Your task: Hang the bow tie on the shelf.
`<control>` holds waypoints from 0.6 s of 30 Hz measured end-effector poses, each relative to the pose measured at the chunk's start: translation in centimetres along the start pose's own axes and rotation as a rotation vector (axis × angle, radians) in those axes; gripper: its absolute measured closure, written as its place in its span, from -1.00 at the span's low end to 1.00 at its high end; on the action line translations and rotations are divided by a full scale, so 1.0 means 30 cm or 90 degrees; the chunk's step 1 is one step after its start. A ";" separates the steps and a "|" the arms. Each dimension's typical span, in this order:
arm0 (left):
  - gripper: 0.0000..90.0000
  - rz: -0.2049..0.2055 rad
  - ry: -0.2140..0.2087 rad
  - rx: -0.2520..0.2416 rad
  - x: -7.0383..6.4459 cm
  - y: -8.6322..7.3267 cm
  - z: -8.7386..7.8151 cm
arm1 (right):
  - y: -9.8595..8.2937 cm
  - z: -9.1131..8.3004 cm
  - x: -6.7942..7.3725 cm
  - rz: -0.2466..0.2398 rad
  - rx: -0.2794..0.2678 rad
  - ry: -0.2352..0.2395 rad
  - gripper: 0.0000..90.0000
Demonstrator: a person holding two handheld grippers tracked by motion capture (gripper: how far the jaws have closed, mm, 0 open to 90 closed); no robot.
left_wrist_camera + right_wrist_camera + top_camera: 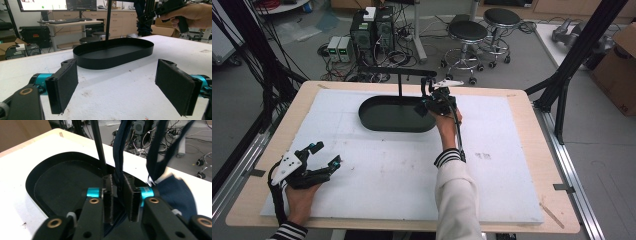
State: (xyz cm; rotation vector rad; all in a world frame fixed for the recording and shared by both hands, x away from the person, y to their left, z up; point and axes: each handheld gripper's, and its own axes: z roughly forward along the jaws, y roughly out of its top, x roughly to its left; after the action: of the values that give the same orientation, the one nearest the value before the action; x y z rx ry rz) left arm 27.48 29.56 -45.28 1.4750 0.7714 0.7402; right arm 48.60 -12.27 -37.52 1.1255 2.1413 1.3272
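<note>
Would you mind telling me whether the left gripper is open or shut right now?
Open. The left gripper has its black padded jaws spread wide apart, with bare white table surface between them and nothing held.

Even, bright indoor light; soft shadows; slight blur throughout.

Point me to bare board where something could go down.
Free: the white board between left gripper and right sleeve, and its right part beyond that sleeve. Crowded: the black tray and its post, where the right gripper grips navy cloth.
</note>
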 end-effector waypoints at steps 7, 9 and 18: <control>-0.58 0.004 0.001 0.002 0.000 0.000 0.000 | 0.009 -0.035 0.005 -0.001 -0.016 0.005 -0.02; -0.58 0.004 0.002 0.001 -0.001 0.000 0.000 | 0.010 -0.043 0.002 0.008 -0.021 0.014 -0.12; -0.59 0.005 0.001 0.001 -0.002 0.000 0.001 | -0.025 -0.179 -0.024 0.017 -0.066 0.108 -0.52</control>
State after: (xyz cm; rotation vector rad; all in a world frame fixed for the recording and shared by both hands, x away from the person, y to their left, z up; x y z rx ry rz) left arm 27.47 29.50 -45.27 1.4805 0.7682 0.7469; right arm 45.12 -16.05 -35.66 1.0376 2.1510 1.5777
